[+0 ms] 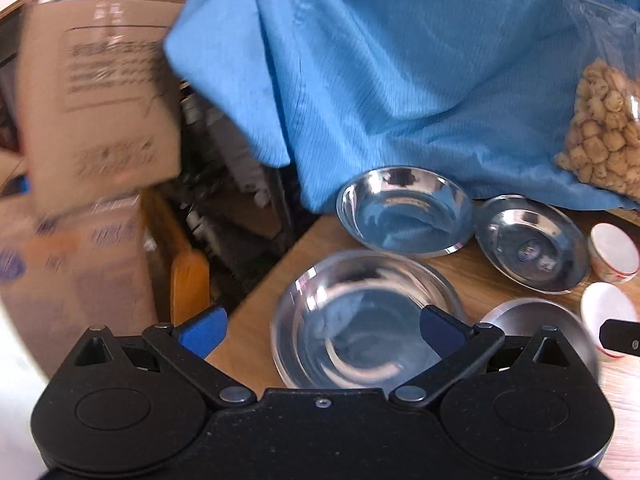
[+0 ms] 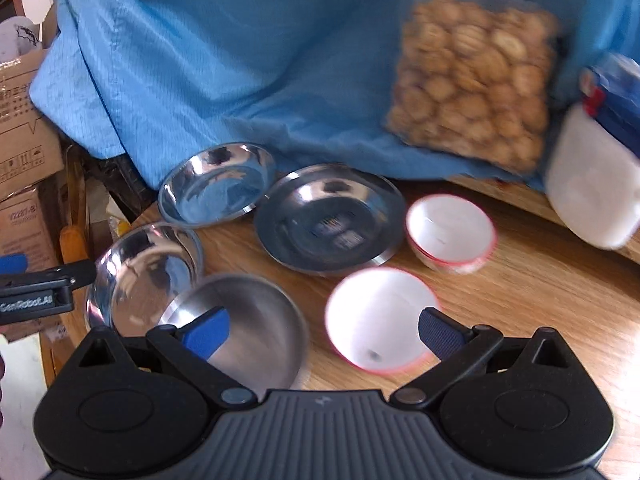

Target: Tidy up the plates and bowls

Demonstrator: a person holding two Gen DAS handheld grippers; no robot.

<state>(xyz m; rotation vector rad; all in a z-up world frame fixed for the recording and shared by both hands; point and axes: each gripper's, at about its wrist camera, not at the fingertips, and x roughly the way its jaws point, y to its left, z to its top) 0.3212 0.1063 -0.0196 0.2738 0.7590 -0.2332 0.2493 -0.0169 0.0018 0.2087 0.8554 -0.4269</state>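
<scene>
Closest to me, the left gripper (image 1: 322, 332) hung with its fingers spread wide and empty over a steel bowl (image 1: 366, 318) at the table's (image 1: 248, 340) near left corner, one blue pad (image 1: 204, 330) out past the table edge, the other over the bowl's hollow. That read as lining up on the rim, though nothing was touched that I could tell. The right gripper (image 2: 324, 334) was likewise wide apart and holding nothing, poised between a flat steel dish (image 2: 256, 320) and a white bowl (image 2: 380, 318), as if choosing between them.

Just beyond stood a second white bowl (image 2: 450, 232), which looked like two nested already, so stacking like with like seemed the plan. A wide steel plate (image 2: 330, 218) sat in the middle, and a smaller steel bowl (image 2: 216, 184) behind it, rims close together. All the crockery was grouped on the table's left half, within both arms' reach.

Farthest back, a blue cloth (image 2: 224, 60) draped down, with a bag of biscuits (image 2: 474, 84) leaning on it and cardboard boxes (image 1: 96, 92) off to the left.
</scene>
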